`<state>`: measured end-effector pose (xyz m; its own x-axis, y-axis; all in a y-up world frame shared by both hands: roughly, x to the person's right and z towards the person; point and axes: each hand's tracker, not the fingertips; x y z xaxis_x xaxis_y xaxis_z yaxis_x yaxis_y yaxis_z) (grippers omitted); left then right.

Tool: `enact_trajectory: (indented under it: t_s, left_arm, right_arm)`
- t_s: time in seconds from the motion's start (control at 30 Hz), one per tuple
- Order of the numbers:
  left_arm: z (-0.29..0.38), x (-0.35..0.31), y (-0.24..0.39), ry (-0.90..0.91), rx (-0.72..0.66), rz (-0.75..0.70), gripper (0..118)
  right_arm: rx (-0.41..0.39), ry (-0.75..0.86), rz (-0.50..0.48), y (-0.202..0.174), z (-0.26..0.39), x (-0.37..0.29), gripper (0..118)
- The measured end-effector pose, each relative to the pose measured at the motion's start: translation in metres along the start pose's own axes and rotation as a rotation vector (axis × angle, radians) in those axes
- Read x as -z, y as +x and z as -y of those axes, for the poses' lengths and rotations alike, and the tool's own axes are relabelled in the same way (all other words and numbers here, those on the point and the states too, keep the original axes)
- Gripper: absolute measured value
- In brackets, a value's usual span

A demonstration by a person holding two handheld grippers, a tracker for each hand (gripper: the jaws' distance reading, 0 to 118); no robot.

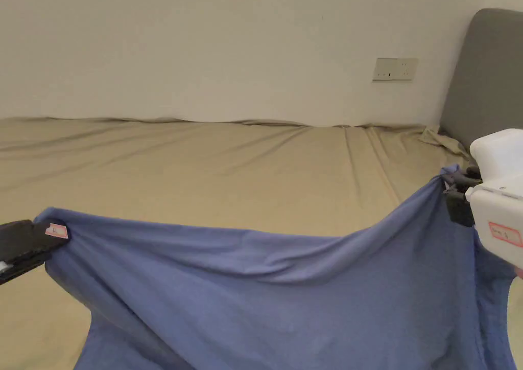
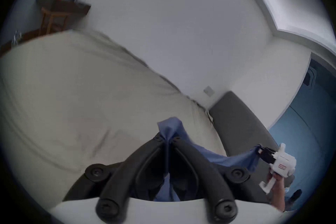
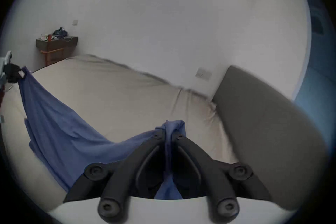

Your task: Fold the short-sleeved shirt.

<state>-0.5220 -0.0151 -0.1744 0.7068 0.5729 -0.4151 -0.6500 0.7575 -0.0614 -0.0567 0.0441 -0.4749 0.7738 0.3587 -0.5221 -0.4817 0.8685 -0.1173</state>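
Hanging between left tongs (image 1: 51, 233) and right tongs (image 1: 452, 192), both apparently pinching it: blue shirt (image 1: 286, 294).

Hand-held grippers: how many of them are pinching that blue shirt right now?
2. The left hand-held gripper clamps one end of the blue shirt at the left; the right hand-held gripper clamps the other end, near the grey headboard.

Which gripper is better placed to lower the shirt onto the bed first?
Left, probably: the left gripper holds the shirt lower, nearer the bed; the right gripper holds higher.
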Motion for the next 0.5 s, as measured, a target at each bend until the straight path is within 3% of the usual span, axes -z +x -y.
enact_trajectory:
  t_s: [0.17, 0.27, 0.5]
  left_arm:
    - [-0.082, -0.012, 0.04, 0.13, 0.104, -0.022, 1]
    - [-0.123, -0.016, 0.059, 0.185, 0.157, -0.066, 1]
    - [-0.209, -0.02, 0.1, 0.233, 0.19, -0.111, 1]
  right_arm:
    - [0.074, 0.081, 0.02, 0.032, -0.077, -0.025, 8]
    - [-0.018, 0.14, 0.125, 0.037, -0.116, -0.036, 8]
    - [0.052, 0.071, 0.09, 0.078, -0.209, -0.013, 8]
